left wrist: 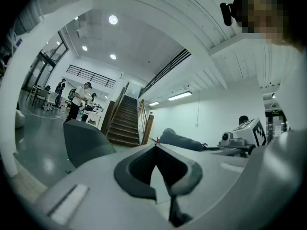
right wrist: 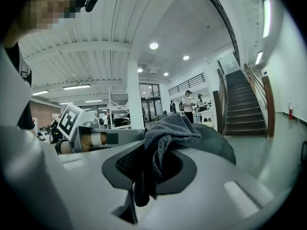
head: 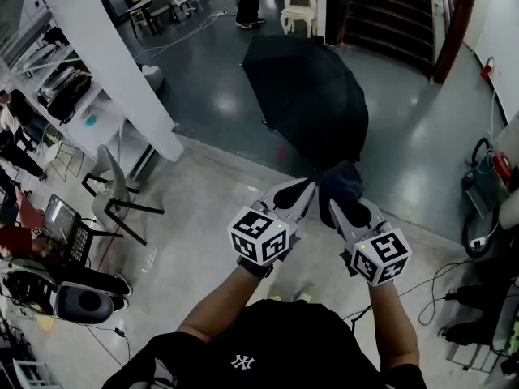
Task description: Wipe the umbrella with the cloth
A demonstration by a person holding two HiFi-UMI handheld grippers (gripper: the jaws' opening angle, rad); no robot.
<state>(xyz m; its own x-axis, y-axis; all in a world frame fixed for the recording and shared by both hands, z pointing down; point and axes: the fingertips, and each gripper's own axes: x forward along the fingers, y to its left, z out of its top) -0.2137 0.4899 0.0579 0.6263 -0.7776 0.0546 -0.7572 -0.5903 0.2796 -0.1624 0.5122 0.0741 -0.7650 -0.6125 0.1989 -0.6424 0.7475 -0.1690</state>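
In the head view, the open black umbrella (head: 304,96) is seen resting on the glossy dark floor (head: 405,136), canopy up and tilted, just beyond the two grippers, which are held side by side in front of the person. The dark cloth (head: 340,181) is bunched at the tips of the right gripper (head: 349,207), and no contact with the canopy is made yet; the left gripper (head: 304,193) is seen just beside it. In the left gripper view, the jaws are seen pressed together with nothing between them, so this gripper is judged free to steady the umbrella's rim or frame, since a light canopy on a smooth floor is likely to roll or slide when pushed. In the right gripper view, the jaws are seen clamped on a fold of the grey cloth, most of which is heaped above the tips. The wipe is probably best done with that loose heap laid flat on the fabric, pressed lightly and drawn along the panels from crown to edge, so that the hard jaw tips are kept off the canopy.
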